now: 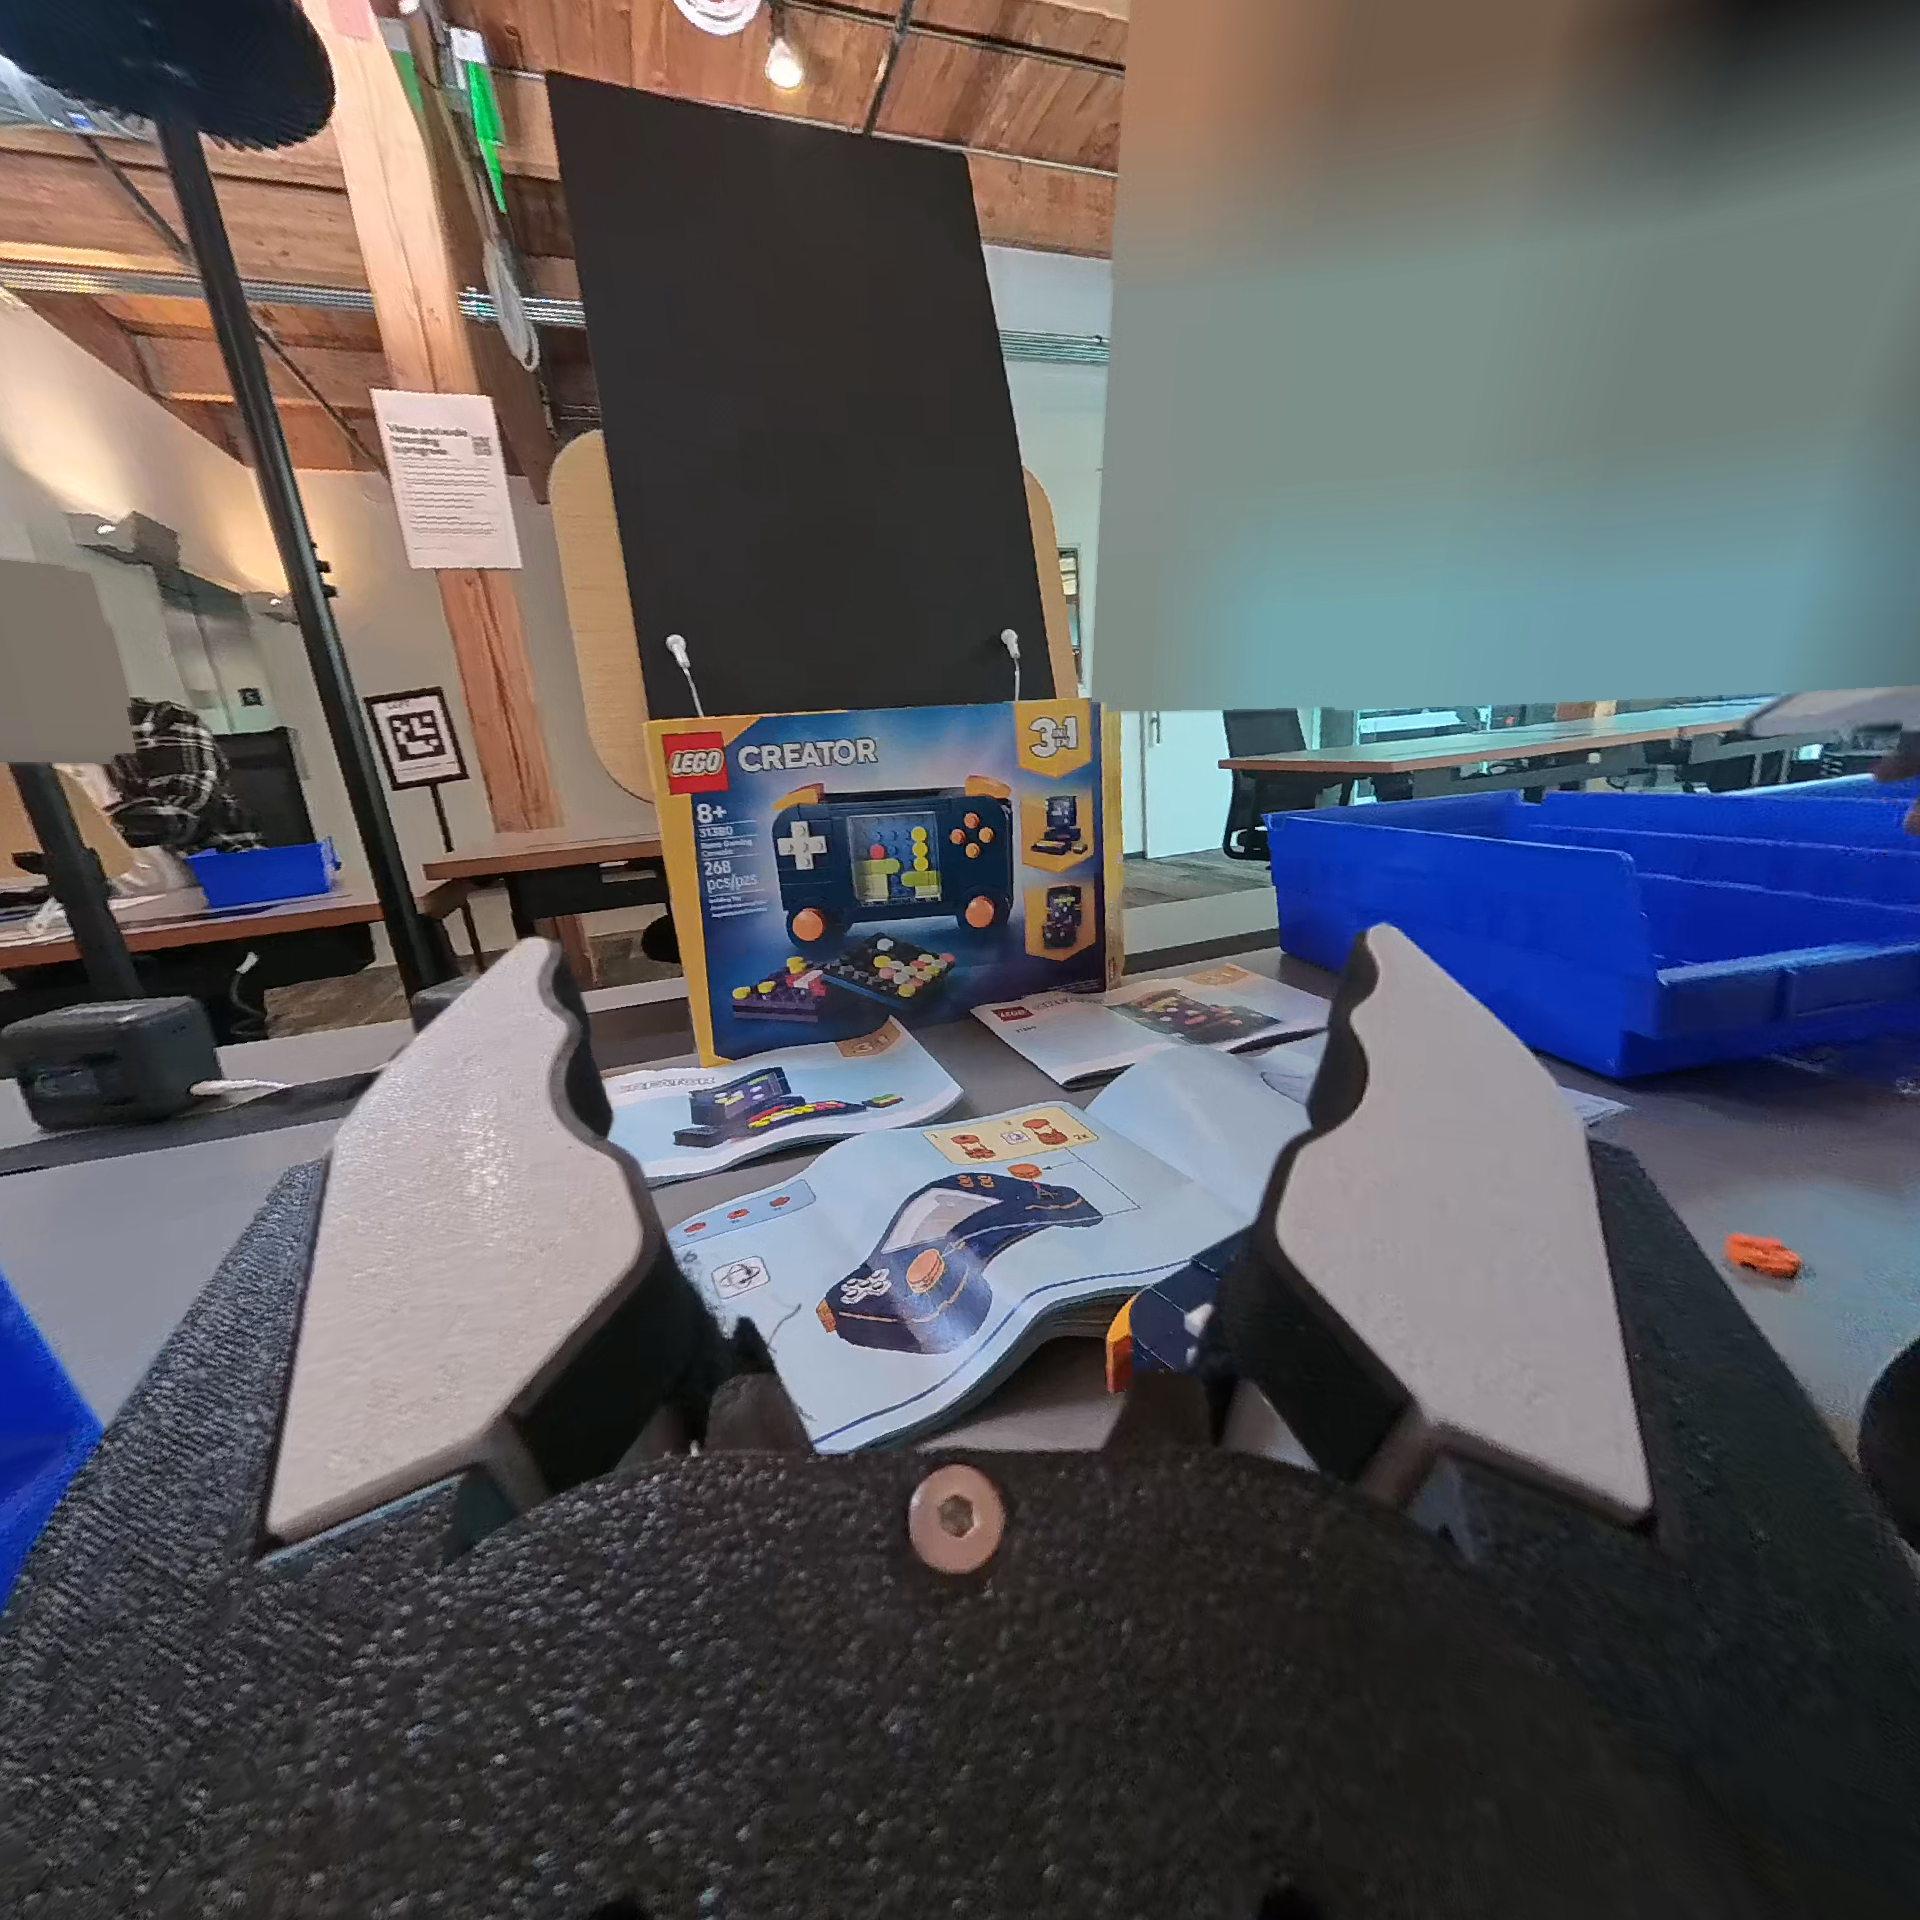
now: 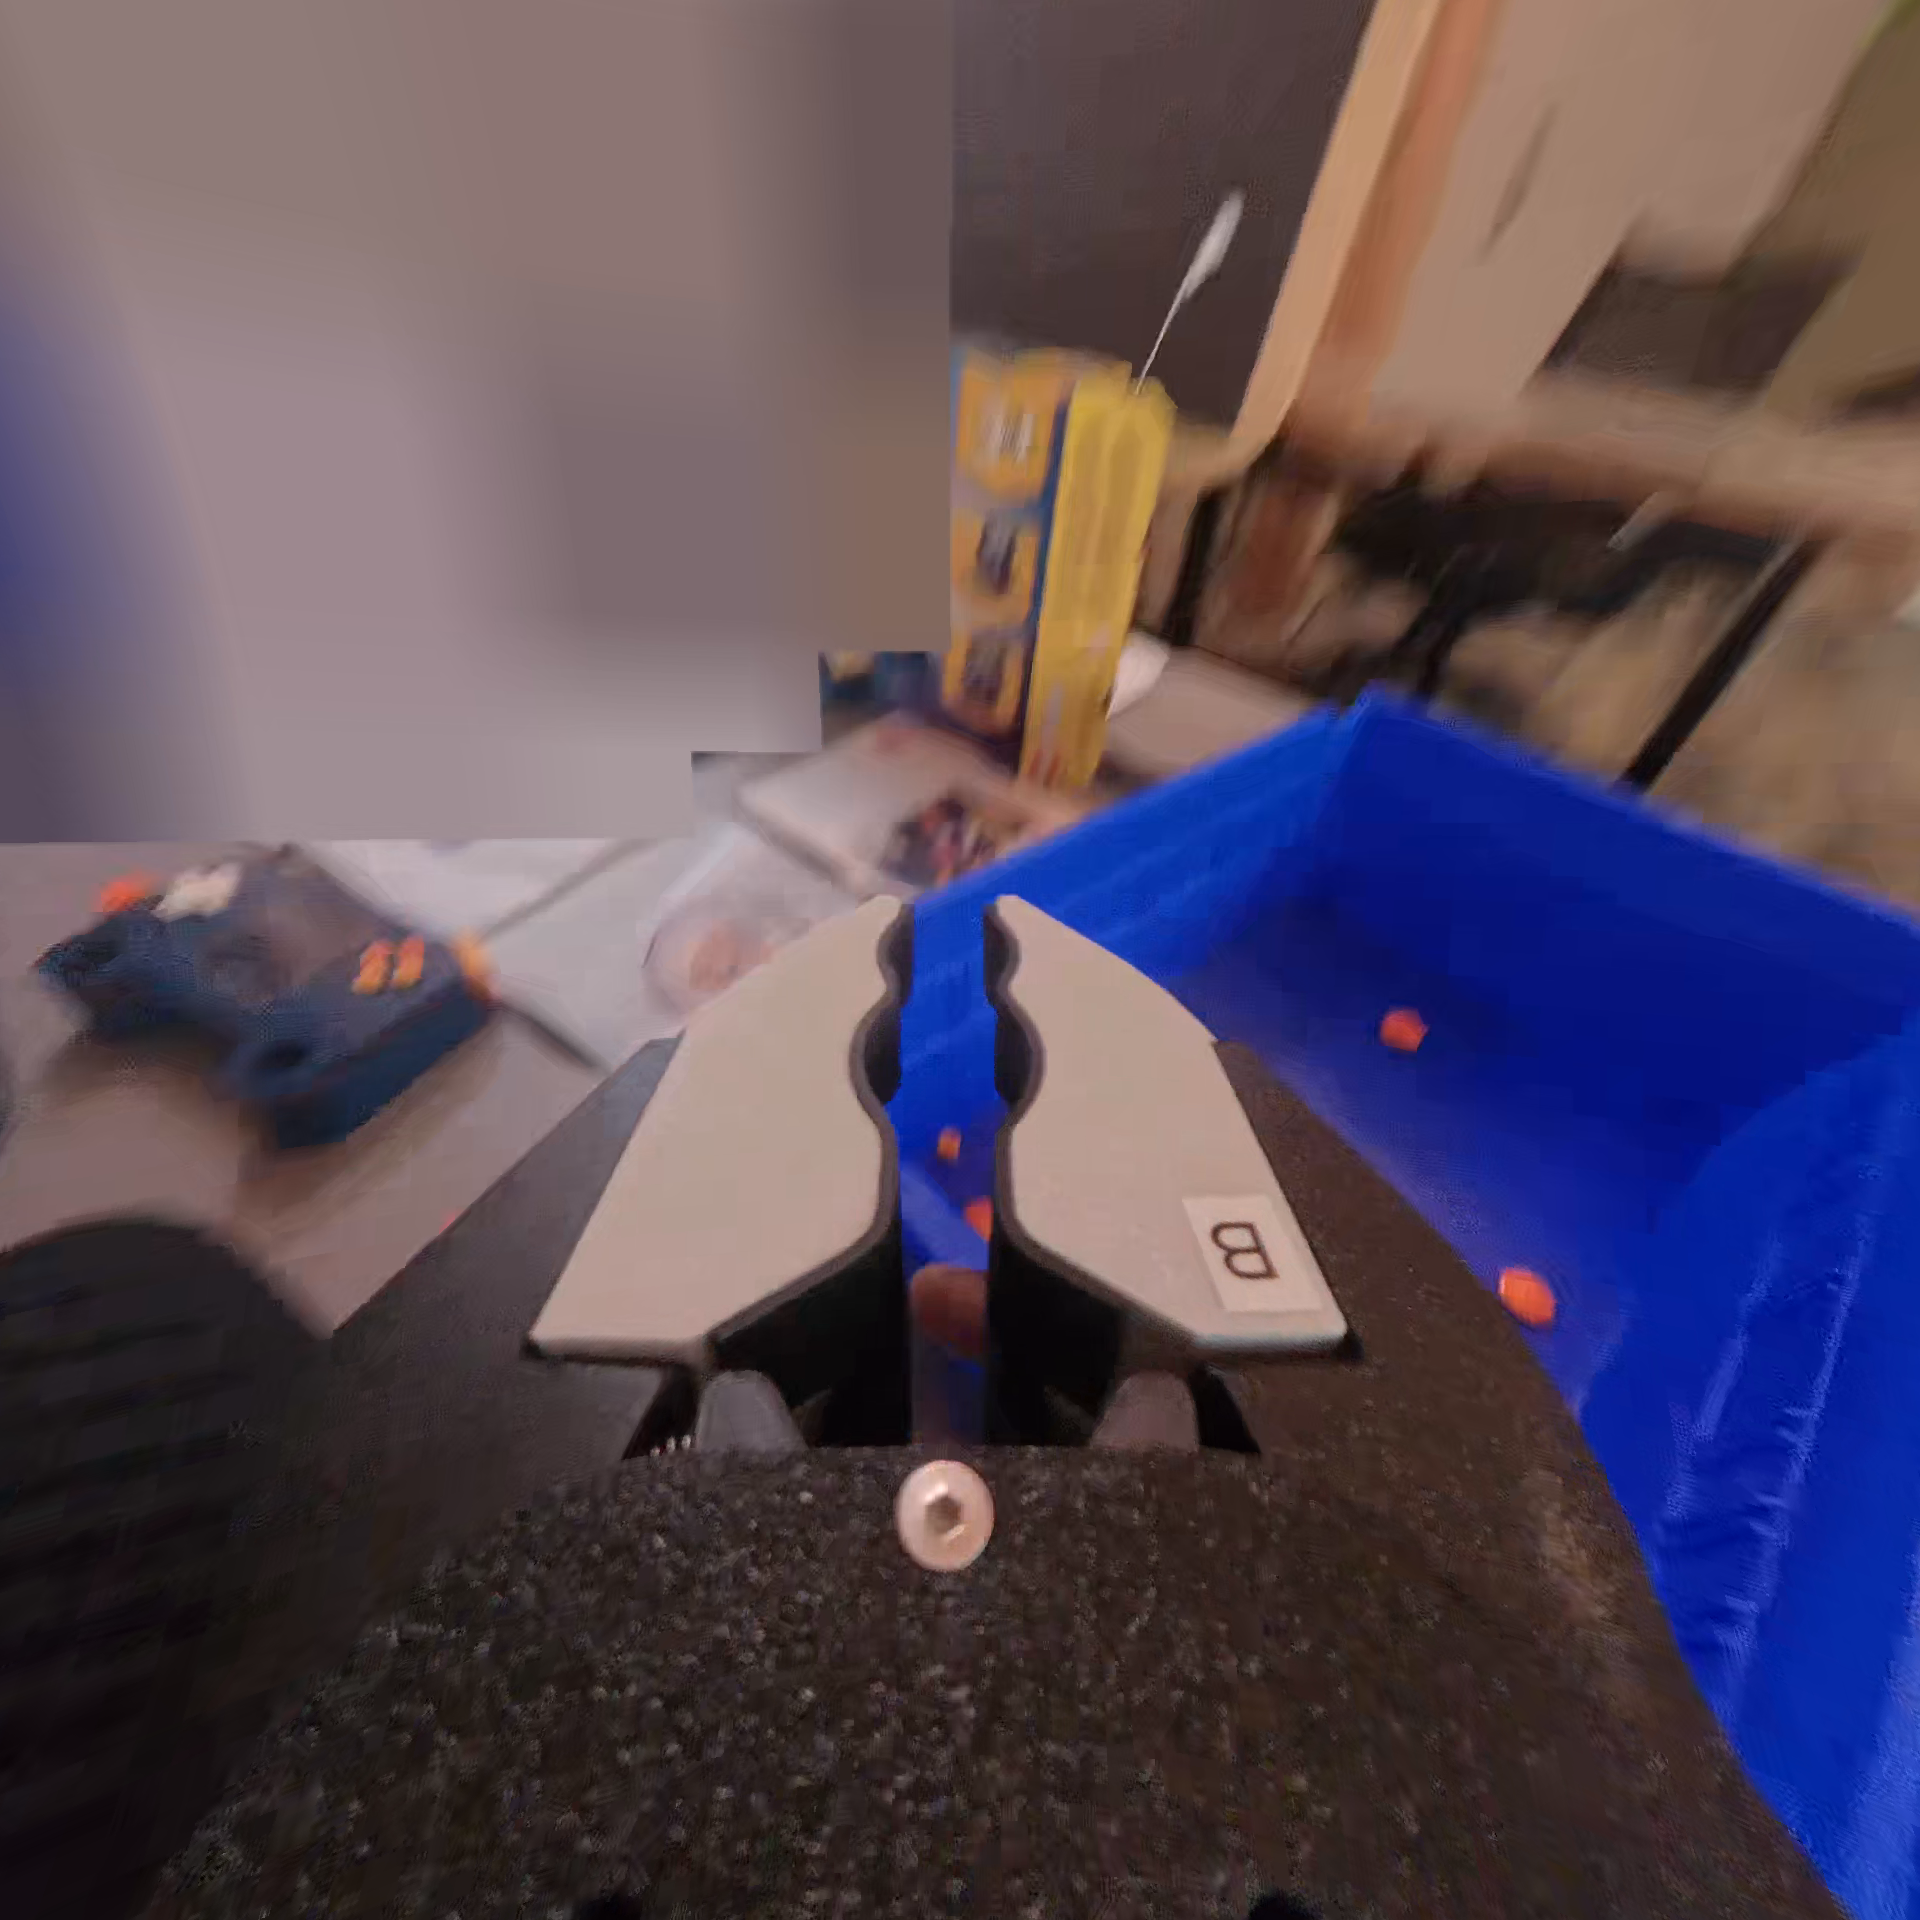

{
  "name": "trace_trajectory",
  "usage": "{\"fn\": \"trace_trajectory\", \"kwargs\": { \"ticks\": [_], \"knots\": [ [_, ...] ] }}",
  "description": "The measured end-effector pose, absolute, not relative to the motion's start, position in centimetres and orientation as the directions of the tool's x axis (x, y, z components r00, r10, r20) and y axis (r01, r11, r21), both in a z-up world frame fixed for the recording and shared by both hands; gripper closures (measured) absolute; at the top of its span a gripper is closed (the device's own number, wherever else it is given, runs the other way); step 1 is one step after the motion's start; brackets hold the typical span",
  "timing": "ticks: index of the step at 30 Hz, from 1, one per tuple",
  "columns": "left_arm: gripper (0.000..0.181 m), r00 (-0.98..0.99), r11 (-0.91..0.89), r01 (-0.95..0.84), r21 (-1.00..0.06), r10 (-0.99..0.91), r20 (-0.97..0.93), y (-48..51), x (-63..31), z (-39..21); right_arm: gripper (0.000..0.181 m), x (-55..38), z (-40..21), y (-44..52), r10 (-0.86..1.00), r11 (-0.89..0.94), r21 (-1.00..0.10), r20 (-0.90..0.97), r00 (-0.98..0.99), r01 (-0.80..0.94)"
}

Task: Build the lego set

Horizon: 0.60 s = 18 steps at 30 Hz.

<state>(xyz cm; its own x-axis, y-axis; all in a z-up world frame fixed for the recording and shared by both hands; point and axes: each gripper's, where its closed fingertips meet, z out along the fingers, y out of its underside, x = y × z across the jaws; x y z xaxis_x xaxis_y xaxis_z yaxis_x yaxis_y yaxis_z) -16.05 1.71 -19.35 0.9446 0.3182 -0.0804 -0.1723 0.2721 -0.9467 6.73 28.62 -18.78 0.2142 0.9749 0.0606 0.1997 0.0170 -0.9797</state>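
My left gripper (image 1: 961, 940) is wide open and empty, held low over the table. An open instruction booklet (image 1: 935, 1247) lies between its fingers. A corner of the dark blue lego console model (image 1: 1164, 1320) shows beside the right finger. In the blurred right wrist view the model (image 2: 270, 997) lies on the table at left. My right gripper (image 2: 943, 914) hangs over the near left corner of a blue bin (image 2: 1766, 1351). Its jaws stand a narrow gap apart with nothing between the tips. Small orange pieces (image 2: 1527, 1294) lie on the bin floor.
The lego box (image 1: 883, 873) stands upright at the back, and it also shows in the right wrist view (image 2: 1049, 561). Two more booklets (image 1: 790, 1101) lie in front of it. A blue divided bin (image 1: 1558, 914) sits at right. A loose orange piece (image 1: 1763, 1255) lies on the table. Both grippers' tips are roughly 20 centimetres from the loose orange piece (image 1: 1763, 1255).
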Motion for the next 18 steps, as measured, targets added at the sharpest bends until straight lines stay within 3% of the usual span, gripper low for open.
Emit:
{"fn": "trace_trajectory", "kwargs": {
  "ticks": [2, 3, 6, 8, 11, 13, 18],
  "knots": [
    [0.049, 0.951, 0.272, -0.172, -0.947, 0.296, -0.088, 1.9, -15.7, -19.4, 0.147, 6.8, -20.0, 28.8, 0.997, -0.069, -0.855, -0.047, 0.057, 0.514],
    [0.050, 0.953, 0.273, -0.170, -0.947, 0.290, -0.087, 2.0, -15.6, -19.4, 0.146, 7.3, -21.1, 29.1, 0.996, -0.054, -0.750, -0.084, -0.014, 0.659],
    [0.051, 0.956, 0.286, -0.151, -0.946, 0.286, -0.066, 1.8, -15.8, -19.4, 0.162, 8.6, -25.1, 32.1, 0.981, 0.119, -0.430, -0.088, -0.173, 0.895],
    [0.051, 0.956, 0.296, -0.139, -0.945, 0.291, -0.050, 1.6, -16.1, -19.3, 0.168, 8.8, -27.3, 31.4, 0.906, 0.258, -0.326, -0.244, -0.345, 0.909],
    [0.051, 0.954, 0.299, -0.124, -0.946, 0.300, -0.030, 1.5, -16.5, -19.4, 0.168, 9.2, -30.4, 32.0, 0.756, 0.507, -0.286, -0.306, -0.578, 0.813],
    [0.052, 0.953, 0.296, -0.123, -0.947, 0.302, -0.029, 1.5, -16.6, -19.5, 0.163, 9.2, -31.5, 31.7, 0.632, 0.618, -0.346, -0.314, -0.708, 0.706],
    [0.053, 0.949, 0.273, -0.132, -0.953, 0.313, -0.042, 1.7, -16.7, -19.8, 0.157, 8.6, -32.7, 31.3, 0.479, 0.765, -0.393, -0.184, -0.858, 0.511]
  ]
}}
